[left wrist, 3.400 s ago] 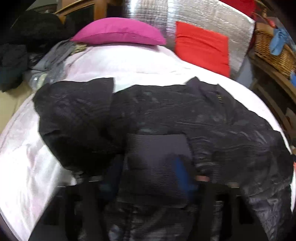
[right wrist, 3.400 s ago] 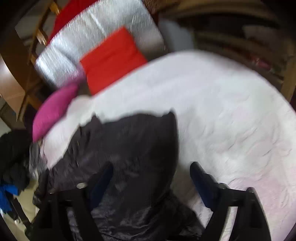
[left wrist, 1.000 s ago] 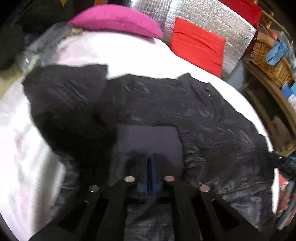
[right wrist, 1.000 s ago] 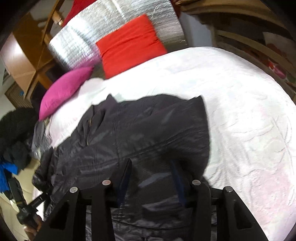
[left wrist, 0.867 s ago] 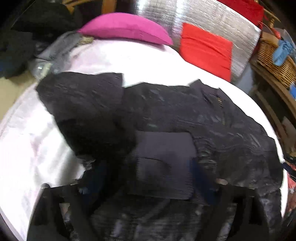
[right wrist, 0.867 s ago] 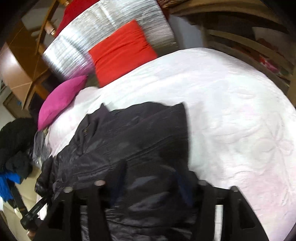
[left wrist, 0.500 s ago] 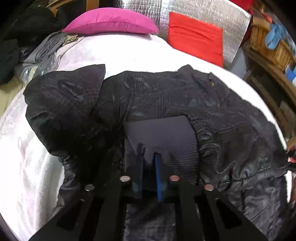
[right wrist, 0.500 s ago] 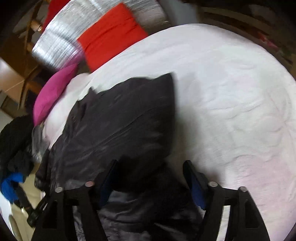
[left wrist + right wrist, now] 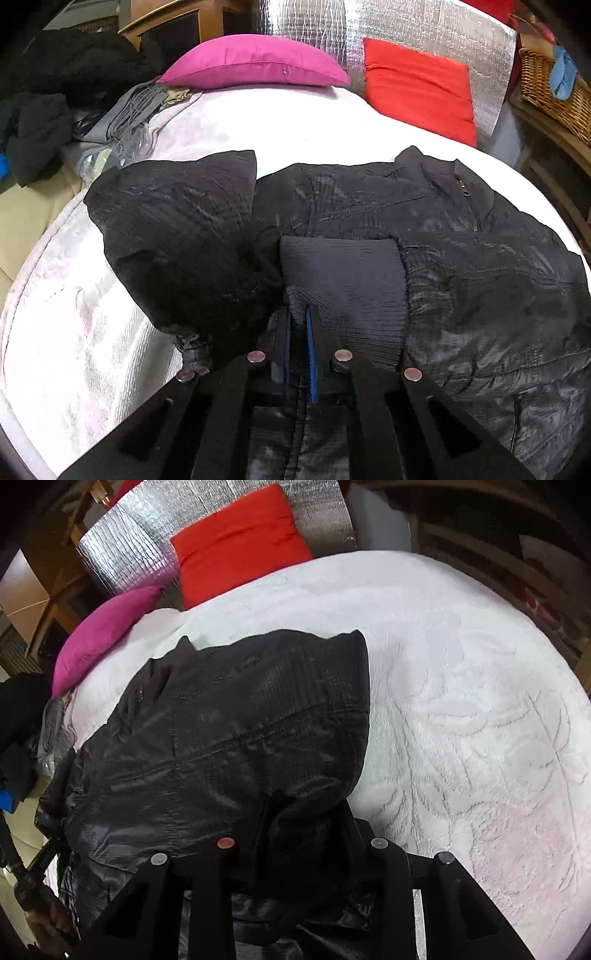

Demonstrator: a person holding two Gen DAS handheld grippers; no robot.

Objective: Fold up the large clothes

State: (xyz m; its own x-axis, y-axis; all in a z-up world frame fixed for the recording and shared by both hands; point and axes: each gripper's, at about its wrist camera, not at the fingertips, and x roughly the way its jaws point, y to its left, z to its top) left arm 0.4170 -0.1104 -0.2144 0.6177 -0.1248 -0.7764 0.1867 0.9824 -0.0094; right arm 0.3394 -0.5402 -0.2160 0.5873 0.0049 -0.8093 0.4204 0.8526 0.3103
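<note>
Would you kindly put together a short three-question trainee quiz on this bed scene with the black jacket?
1. True or false: the left tongs pinch the jacket's ribbed knit cuff.
2. Which cushion leans against the silver panel: (a) the red cushion, (b) the pink cushion, (c) neither?
3. Fill in: the black jacket lies on a ____ bedspread.

Key
1. True; the blue pads are nearly together with the cuff's edge between them.
2. (a)
3. White. The right tongs are closing with jacket fabric bunched between them.
</note>
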